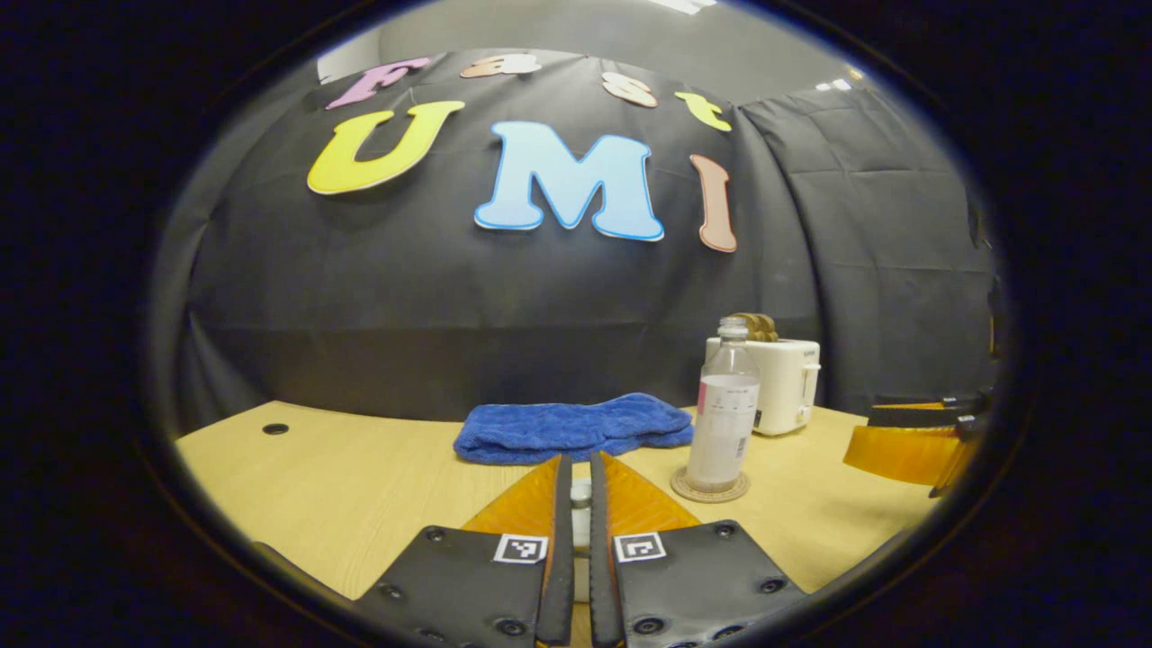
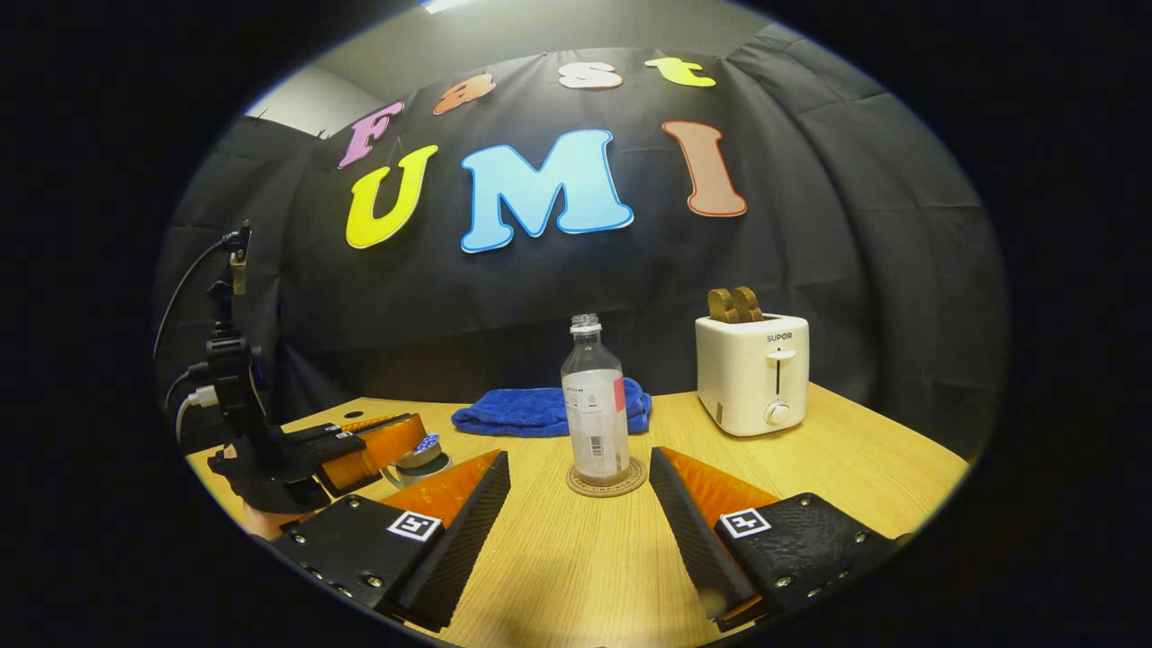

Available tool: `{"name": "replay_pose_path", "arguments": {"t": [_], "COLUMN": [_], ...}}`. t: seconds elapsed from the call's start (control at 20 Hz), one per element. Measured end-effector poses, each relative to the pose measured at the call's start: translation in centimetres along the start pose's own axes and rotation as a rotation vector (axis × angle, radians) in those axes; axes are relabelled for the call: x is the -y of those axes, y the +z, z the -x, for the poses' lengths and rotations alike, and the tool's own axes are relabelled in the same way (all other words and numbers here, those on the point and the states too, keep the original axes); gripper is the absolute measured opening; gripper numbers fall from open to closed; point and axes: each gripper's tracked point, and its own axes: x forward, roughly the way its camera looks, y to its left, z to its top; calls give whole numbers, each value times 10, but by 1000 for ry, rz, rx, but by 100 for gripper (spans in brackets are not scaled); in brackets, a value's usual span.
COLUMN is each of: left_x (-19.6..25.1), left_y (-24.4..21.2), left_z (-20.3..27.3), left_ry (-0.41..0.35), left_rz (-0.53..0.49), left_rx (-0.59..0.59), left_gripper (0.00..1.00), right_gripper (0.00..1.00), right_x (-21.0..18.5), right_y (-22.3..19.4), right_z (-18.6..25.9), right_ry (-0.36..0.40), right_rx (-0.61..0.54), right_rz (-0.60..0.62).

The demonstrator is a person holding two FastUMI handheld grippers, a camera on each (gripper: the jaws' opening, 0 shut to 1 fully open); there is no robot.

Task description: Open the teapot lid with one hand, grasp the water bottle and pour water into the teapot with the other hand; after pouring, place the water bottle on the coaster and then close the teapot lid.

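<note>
Left gripper view: left hand-held gripper (image 1: 580, 504), fingers nearly closed on a small pale knob — probably the teapot lid. Water bottle (image 1: 724, 409) upright on coaster (image 1: 709, 487); blue towel (image 1: 576, 428) and toaster (image 1: 785, 382) behind.

Right gripper view: right hand-held gripper (image 2: 580, 504) wide open, holding nothing, just before the bottle. Teapot (image 2: 416, 459) under the left gripper.

Risk: a skewed lid would jam or slip — misalignment the cause. Tabletop (image 2: 864, 450) has open room right; front edge near.

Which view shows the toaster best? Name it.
The right gripper view: the toaster stands whole, front and lever unobstructed, on the table. In the left gripper view the water bottle partly covers it.
</note>
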Motion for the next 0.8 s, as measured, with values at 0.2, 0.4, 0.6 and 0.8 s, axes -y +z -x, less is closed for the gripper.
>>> {"name": "replay_pose_path", "arguments": {"t": [0.2, 0.4, 0.6, 0.8], "left_x": [4, 9, 8, 7], "left_y": [-4, -3, -4, -5], "left_z": [0, 0, 1, 2], "left_ry": [5, 10, 13, 27], "left_rz": [-36, -52, -51, -64], "left_rx": [-8, -6, -10, -17], "left_gripper": [16, 17, 17, 17], "right_gripper": [97, 96, 96, 96], "right_x": [0, 1, 2, 2], "right_y": [-1, 1, -2, -2], "right_z": [0, 0, 0, 0], "right_ry": [3, -5, -13, -18], "right_rx": [-6, 5, -11, -11], "right_rz": [-11, 6, 3, 12]}}
